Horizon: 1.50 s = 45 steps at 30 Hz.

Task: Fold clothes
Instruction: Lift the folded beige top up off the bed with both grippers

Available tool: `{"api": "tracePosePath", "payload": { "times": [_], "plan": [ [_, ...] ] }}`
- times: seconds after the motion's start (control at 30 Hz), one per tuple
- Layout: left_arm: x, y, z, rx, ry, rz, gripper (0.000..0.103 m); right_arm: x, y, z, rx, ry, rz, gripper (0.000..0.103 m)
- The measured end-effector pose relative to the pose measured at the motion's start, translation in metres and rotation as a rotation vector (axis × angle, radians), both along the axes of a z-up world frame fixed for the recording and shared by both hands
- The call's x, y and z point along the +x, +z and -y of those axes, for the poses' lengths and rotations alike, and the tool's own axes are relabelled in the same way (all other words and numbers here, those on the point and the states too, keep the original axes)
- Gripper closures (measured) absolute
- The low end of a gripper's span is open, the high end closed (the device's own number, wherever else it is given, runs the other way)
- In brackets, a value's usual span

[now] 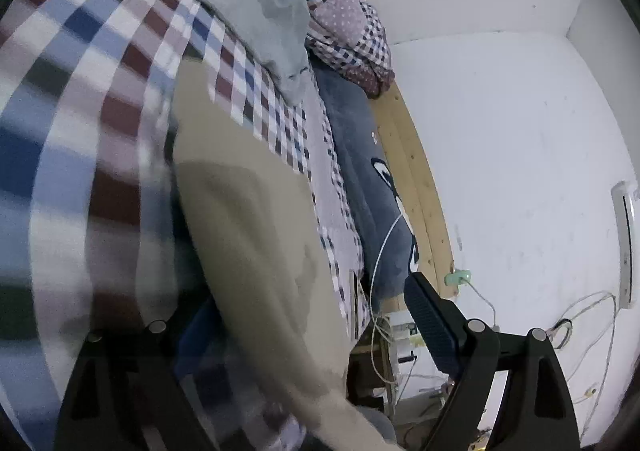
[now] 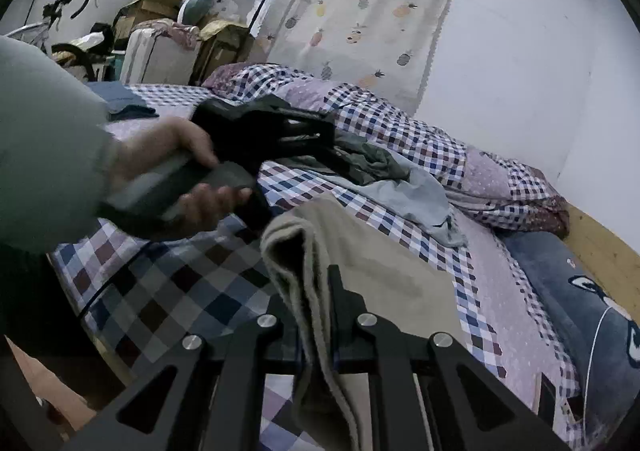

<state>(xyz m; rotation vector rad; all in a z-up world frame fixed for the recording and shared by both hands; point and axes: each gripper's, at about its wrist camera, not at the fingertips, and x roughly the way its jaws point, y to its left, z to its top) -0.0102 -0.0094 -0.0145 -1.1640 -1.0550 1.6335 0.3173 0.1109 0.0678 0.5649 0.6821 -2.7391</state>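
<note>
White walls surround a bed covered with a checked sheet point(image 2: 168, 291) in blue, dark red and white squares. On this sheet lies a beige cloth garment point(image 2: 384, 275), partly flat on the bed and partly lifted at its near edge.

From the right wrist view, the right gripper point(image 2: 316, 315) holds a thick folded edge of the beige garment between its two black fingers; the jaws are narrow, closed on the fabric, which hangs down between them.

Further back in the same view, a hand point(image 2: 180, 171) holds the grey handle of the left gripper point(image 2: 312, 131), above the bed and near a crumpled dark olive green garment point(image 2: 368, 163). A pale grey-blue garment point(image 2: 412, 195) lies just beside the olive one, spread on the sheet.

From the left wrist view, the beige garment point(image 1: 248, 211) fills the middle, blurred. One black ribbed finger point(image 1: 430, 319) of the left gripper stands well apart from the other side, so the jaws are wide and nothing is seen between them.

Along the wall side of the bed lies a dark blue plush blanket point(image 2: 560, 291), beside a light wooden bed frame point(image 1: 416, 179). A rumpled checked and dotted quilt point(image 2: 480, 171) lies at the far end.
</note>
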Motion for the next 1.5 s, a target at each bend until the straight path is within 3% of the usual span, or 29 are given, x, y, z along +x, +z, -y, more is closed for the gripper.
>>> {"api": "tracePosePath", "payload": {
  "times": [0.17,0.37,0.47,0.5,0.63,0.77,0.83,0.87,0.9,0.93,1.2,1.27,1.37,1.5],
  "plan": [
    [-0.036,0.001,-0.018,-0.020,-0.036,-0.023,0.016,0.003,0.002,-0.007,-0.018,-0.011,0.002,0.095],
    [-0.063,-0.002,-0.026,-0.091,-0.087,-0.031,0.034,0.006,-0.002,-0.012,-0.024,-0.023,0.014,0.095],
    [-0.071,-0.003,-0.025,-0.128,-0.085,-0.028,0.051,0.008,-0.003,-0.012,-0.027,-0.029,0.017,0.095],
    [-0.074,-0.007,-0.023,-0.114,-0.071,-0.005,0.068,0.008,-0.003,-0.012,-0.025,-0.030,0.017,0.095],
    [-0.077,-0.008,-0.023,-0.092,-0.059,-0.007,0.081,0.009,-0.009,-0.008,-0.011,-0.037,0.038,0.094],
    [-0.069,0.026,-0.032,-0.150,-0.076,-0.107,0.083,0.012,-0.020,-0.002,-0.003,-0.056,0.081,0.092],
    [-0.062,0.049,-0.037,-0.182,-0.091,-0.159,0.083,0.013,-0.021,0.001,-0.012,-0.071,0.102,0.078],
    [-0.056,0.064,-0.042,-0.210,-0.103,-0.206,0.083,0.015,-0.022,0.002,-0.024,-0.077,0.114,0.065],
    [-0.049,0.079,-0.047,-0.238,-0.116,-0.252,0.083,0.017,-0.022,0.004,-0.032,-0.081,0.119,0.057],
    [-0.042,0.093,-0.052,-0.266,-0.129,-0.299,0.083,0.019,-0.022,0.005,-0.039,-0.085,0.123,0.056],
    [0.009,0.165,-0.085,-0.268,-0.212,-0.460,0.083,0.034,-0.018,0.028,-0.087,-0.161,0.165,0.040],
    [0.021,0.179,-0.097,-0.274,-0.223,-0.472,0.083,0.039,-0.010,0.033,-0.116,-0.197,0.145,0.030],
    [0.039,0.196,-0.111,-0.283,-0.252,-0.496,0.083,0.044,0.004,0.037,-0.188,-0.250,0.122,0.029],
    [0.064,0.212,-0.128,-0.306,-0.283,-0.520,0.083,0.041,0.012,0.050,-0.172,-0.357,0.057,0.028]
  ]
}}
